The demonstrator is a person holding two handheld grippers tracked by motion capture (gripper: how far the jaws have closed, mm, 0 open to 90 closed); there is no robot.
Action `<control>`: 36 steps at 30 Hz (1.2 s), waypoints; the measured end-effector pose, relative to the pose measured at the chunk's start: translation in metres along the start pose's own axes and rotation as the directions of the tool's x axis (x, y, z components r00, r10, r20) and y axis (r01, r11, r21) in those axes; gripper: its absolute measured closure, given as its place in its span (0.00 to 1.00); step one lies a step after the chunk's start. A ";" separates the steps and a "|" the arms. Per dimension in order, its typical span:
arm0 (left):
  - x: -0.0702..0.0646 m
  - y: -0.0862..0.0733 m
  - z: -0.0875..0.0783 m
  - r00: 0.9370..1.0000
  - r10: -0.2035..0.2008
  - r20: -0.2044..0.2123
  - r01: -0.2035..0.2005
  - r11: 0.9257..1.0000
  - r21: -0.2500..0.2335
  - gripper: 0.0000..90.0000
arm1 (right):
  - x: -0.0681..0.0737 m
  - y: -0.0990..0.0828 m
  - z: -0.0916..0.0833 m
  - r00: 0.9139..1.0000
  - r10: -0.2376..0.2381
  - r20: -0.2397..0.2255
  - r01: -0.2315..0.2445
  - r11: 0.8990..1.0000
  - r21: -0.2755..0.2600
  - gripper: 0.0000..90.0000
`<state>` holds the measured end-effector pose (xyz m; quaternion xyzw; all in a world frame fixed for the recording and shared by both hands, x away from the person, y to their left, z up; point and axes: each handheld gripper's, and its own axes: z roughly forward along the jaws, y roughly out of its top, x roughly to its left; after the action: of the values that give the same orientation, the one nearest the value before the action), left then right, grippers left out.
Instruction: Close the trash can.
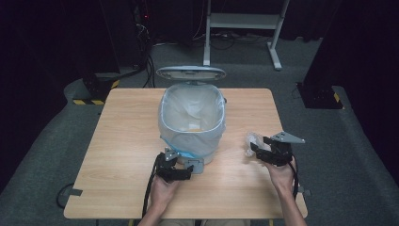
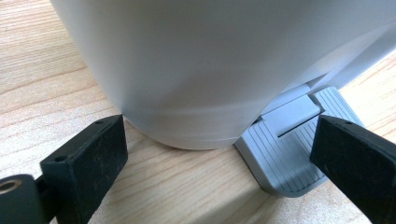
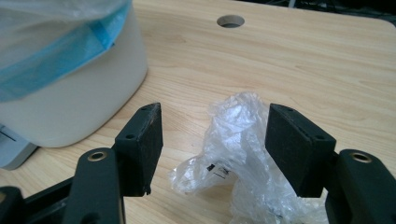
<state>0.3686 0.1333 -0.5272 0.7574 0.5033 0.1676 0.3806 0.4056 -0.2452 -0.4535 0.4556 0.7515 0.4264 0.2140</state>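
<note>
Right gripper sits at the bottom of its own view, jaws open around the crumpled plastic wrapper mid-frame on the table, pads not squeezing yet. Left gripper hangs open at the pedal of the bin. That wrapper could slip out or spring loose if the grab only catches a thin edge.

1. No words or numbers can be read anywhere.
2. The crumpled clear plastic wrapper on the table has tiny black print on it, but the print is too small to read.
</note>
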 end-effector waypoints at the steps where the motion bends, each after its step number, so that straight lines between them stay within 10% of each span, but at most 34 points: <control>1: 0.000 0.000 0.000 1.000 0.000 0.000 0.000 1.000 0.000 0.05 | -0.001 -0.001 0.002 1.000 0.000 0.001 0.000 1.000 0.002 0.41; 36: 0.000 0.000 0.000 1.000 -0.001 0.000 0.001 1.000 0.000 0.05 | -0.020 -0.035 0.042 0.997 0.069 0.036 -0.074 0.987 0.143 0.47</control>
<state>0.3686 0.1332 -0.5272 0.7572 0.5036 0.1677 0.3807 0.4281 -0.2517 -0.5075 0.5031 0.7602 0.3711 0.1769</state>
